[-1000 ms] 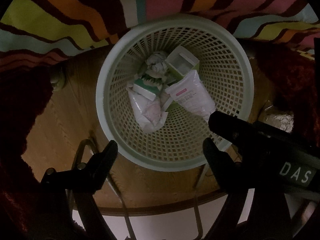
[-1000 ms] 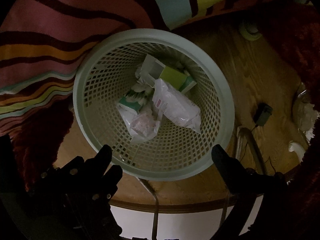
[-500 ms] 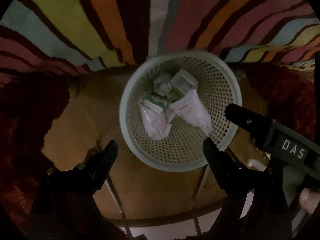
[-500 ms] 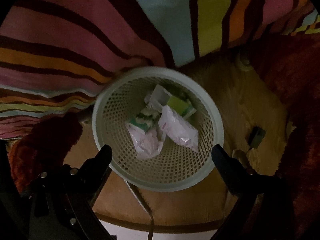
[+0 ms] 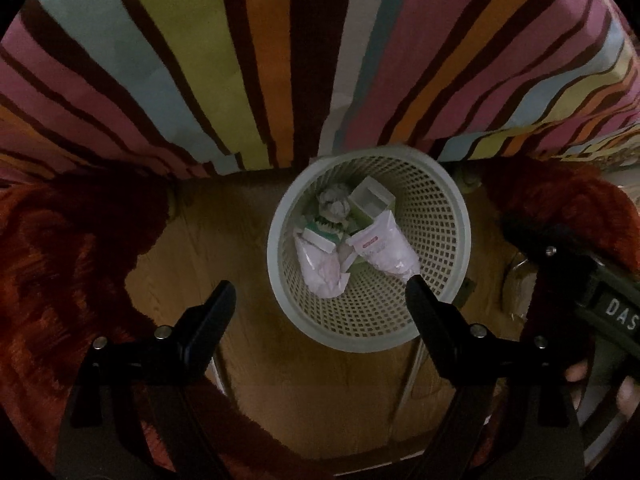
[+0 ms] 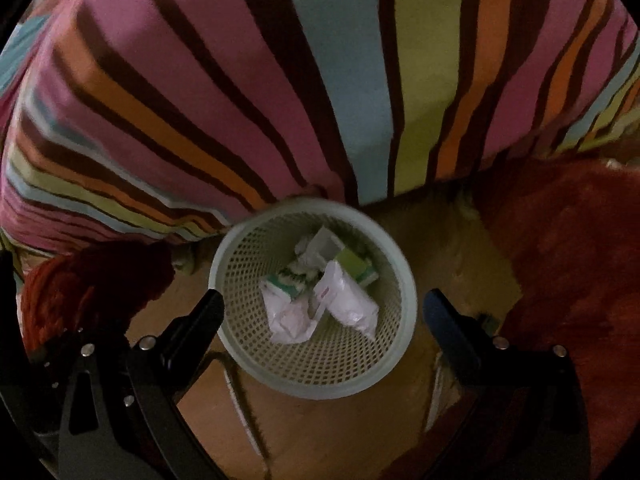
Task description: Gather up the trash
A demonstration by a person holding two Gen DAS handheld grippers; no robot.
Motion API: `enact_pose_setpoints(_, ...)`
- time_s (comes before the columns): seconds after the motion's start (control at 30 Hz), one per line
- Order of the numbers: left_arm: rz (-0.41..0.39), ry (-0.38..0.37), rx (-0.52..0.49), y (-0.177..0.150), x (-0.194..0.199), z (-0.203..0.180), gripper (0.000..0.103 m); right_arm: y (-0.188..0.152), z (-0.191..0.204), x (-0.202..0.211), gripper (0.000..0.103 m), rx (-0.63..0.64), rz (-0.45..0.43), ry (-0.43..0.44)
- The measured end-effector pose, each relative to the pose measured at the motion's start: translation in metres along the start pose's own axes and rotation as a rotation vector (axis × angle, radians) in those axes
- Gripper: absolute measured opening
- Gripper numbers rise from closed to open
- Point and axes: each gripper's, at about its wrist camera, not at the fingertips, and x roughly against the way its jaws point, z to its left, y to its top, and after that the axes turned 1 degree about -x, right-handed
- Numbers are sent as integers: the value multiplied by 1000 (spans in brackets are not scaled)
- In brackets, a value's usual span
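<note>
A pale green mesh waste basket (image 5: pixel 442 240) stands on the wooden floor below me; it also shows in the right wrist view (image 6: pixel 248 344). Inside lie white plastic wrappers (image 5: pixel 320 272) (image 6: pixel 348 304), a small green-and-white box (image 5: pixel 372 200) (image 6: pixel 352 262) and crumpled paper (image 5: pixel 334 200). My left gripper (image 5: pixel 320 292) is open and empty, high above the basket's near rim. My right gripper (image 6: pixel 320 308) is open and empty, also high above the basket. The right gripper's body (image 5: pixel 600 292) shows at the right edge of the left wrist view.
A bed with a multicoloured striped cover (image 5: pixel 280 60) (image 6: pixel 280 80) fills the far side, touching the basket's far rim. Red shaggy rugs (image 5: pixel 60 260) (image 6: pixel 568 260) lie left and right on the wooden floor (image 5: pixel 224 240). A small dark plug (image 5: pixel 468 286) lies right of the basket.
Both grippers have risen away from the basket, which now looks smaller and farther below. More of the striped bed cover has come into view. Both stay open.
</note>
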Motion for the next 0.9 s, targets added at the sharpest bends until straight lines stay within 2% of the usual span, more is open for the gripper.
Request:
enact_pose_setpoints(0.13, -70, 7, -1, -4, 18, 0, 84, -4, 6, 20, 95, 52, -81, -14)
enact_pose_setpoints(0.33, -267, 65, -27, -11, 66, -5, 84, -10, 11, 52, 95, 106, -212, -41)
enact_pose_setpoints(0.47, -381, 78, -41, -15, 93, -10, 84, -14, 14, 76, 95, 142, -326, -84)
enact_pose_setpoints(0.6, -479, 76, -39, -18, 121, -12, 84, -17, 15, 101, 95, 139, -428, -75)
enact_pose_setpoints(0.77, -555, 54, -28, -23, 150, -14, 84, -22, 21, 130, 95, 149, -536, -65)
enact_pose_setpoints(0.9, -597, 46, -22, -28, 166, -13, 84, -25, 23, 142, 95, 146, -577, -53)
